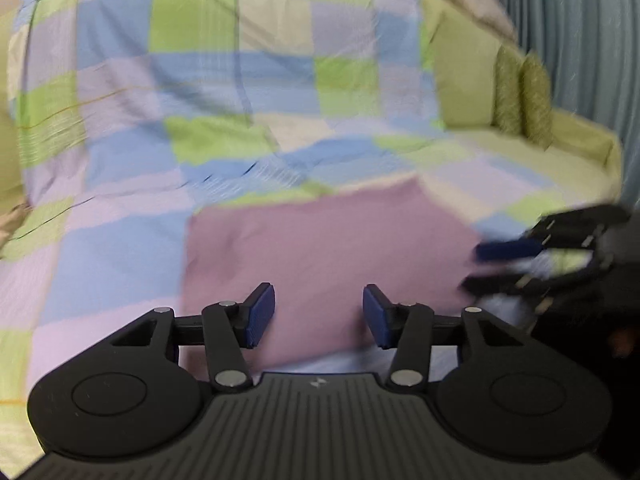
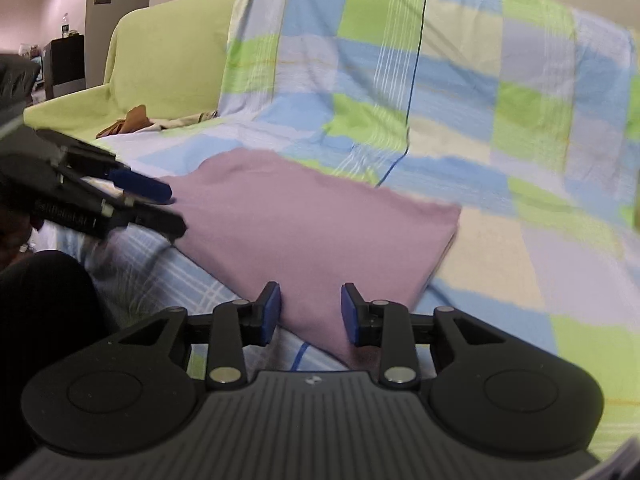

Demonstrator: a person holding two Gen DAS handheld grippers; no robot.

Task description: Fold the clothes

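My left gripper [image 1: 319, 316] fills the lower part of its own view, its two blue pads [image 1: 261, 316] standing well apart with nothing pressed between them; only the mauve cloth [image 1: 320, 248] shows through the gap, lying beyond and below the fingertips. My right gripper [image 2: 310, 314] sits likewise at the bottom of its view, its blue pads [image 2: 271, 314] narrower set yet still parted. The near corner of the cloth [image 2: 312, 232] shows between them, but I cannot tell whether either pad touches it.

Beyond both sets of fingers the cloth lies flat as a folded rectangle on the checked sheet [image 1: 160, 100], one corner toward my right fingers and one long edge running across ahead of my left. In the left view the right gripper [image 1: 528, 264] appears at the far right, blurred, at the cloth's right edge. In the right view the left gripper [image 2: 132, 204] enters from the left, its tips at the cloth's left edge.

Farther out, the sheet [image 2: 440, 100] drapes over the seat and back of a green sofa [image 2: 168, 60]. Two cushions [image 1: 524, 96] stand upright beyond and right of my left fingers. A brown garment [image 2: 132, 122] lies on the seat beyond and left of my right fingers.
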